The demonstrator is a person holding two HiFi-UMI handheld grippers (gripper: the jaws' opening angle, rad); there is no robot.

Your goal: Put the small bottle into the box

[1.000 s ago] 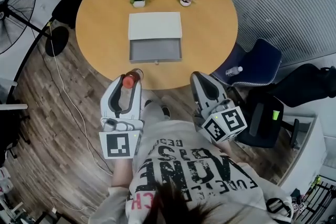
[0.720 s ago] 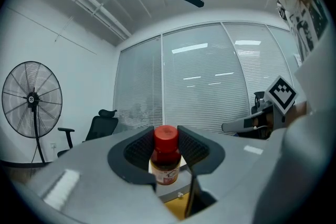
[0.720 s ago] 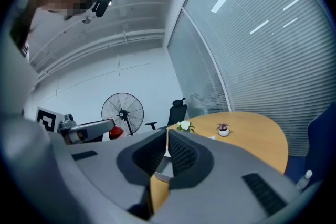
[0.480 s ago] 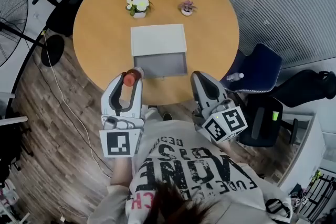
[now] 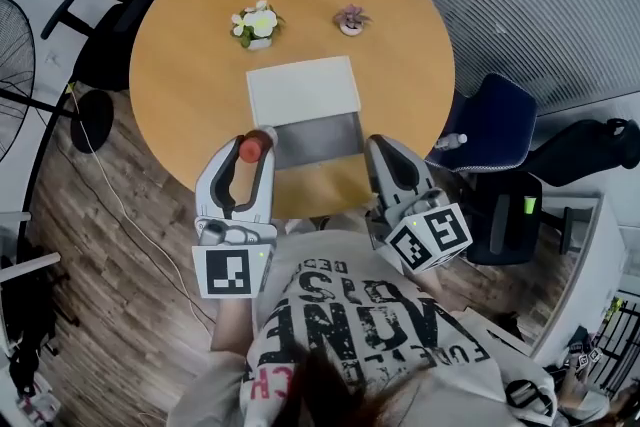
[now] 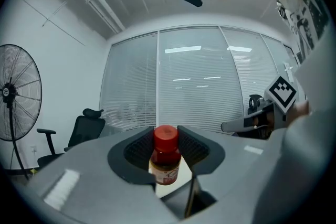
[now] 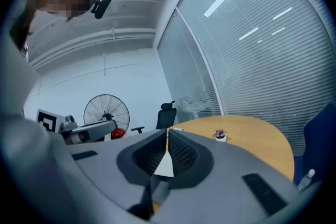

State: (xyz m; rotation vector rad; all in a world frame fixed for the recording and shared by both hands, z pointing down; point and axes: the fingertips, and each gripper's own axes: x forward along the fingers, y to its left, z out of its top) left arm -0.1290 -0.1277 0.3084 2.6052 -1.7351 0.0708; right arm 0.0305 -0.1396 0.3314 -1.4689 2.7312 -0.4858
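1. Position change: in the head view, both grippers have advanced from the near rim of the table (image 5: 190, 45) to over its surface, and the box (image 5: 303, 90) now sits closer to them.
2. Left gripper (image 5: 246, 159): the jaws remain clamped on the small bottle (image 6: 166, 157), with no change in grip. The bottle stands upright between the pads, red cap uppermost.
3. Bottle location: it is held above the tabletop, just beside the front left corner of the box's open grey tray (image 5: 318, 137). It is not yet over the tray.
4. Right gripper (image 5: 387, 147): the jaws are closed together and hold nothing. It hovers near the tray's front right corner.
5. Task status: the carry stage appears nearly complete. Judged from this layout, the remaining work is a short move to the right and forward over the tray, a descent, and a release.
6. Caution: the tray's front wall lies between bottle and cavity, so too low an approach could clip it.
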